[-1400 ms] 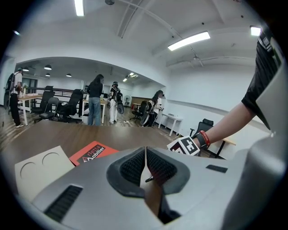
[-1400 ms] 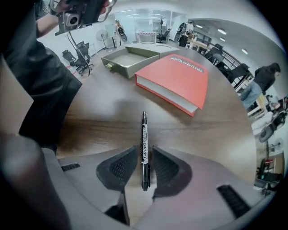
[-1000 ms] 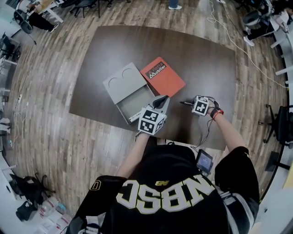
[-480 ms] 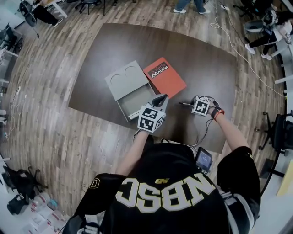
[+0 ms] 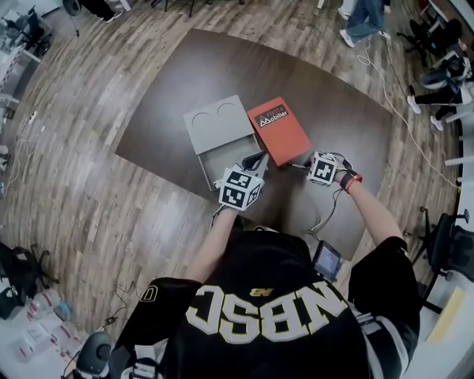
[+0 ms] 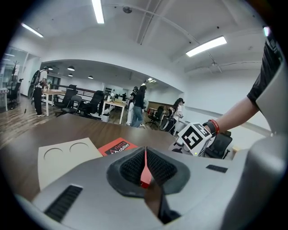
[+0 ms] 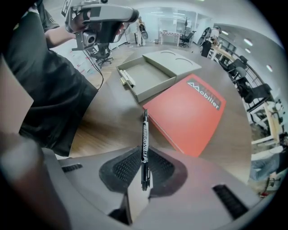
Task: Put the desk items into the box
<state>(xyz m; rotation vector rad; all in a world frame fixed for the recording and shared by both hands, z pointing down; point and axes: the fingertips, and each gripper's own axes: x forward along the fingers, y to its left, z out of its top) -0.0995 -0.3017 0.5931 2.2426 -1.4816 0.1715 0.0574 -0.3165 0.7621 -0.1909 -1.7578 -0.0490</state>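
Note:
An open grey box lies on the dark table, its lid folded out behind it. Pens rest along the tray's near wall. A red book lies right of the box. My right gripper is shut on a black marker pen, whose tip points at the book's near edge. My left gripper hovers between the box and the book, jaws together. A thin red sliver shows between its pads; what it is I cannot tell.
A cable trails from the right wrist across the table's near edge. A small device hangs at the person's waist. Office chairs and people stand on the wooden floor around the table.
The head camera has swung, so the table sits differently in view. My right gripper with the pen has come closer to the red book. The left gripper stays by the box's right corner.

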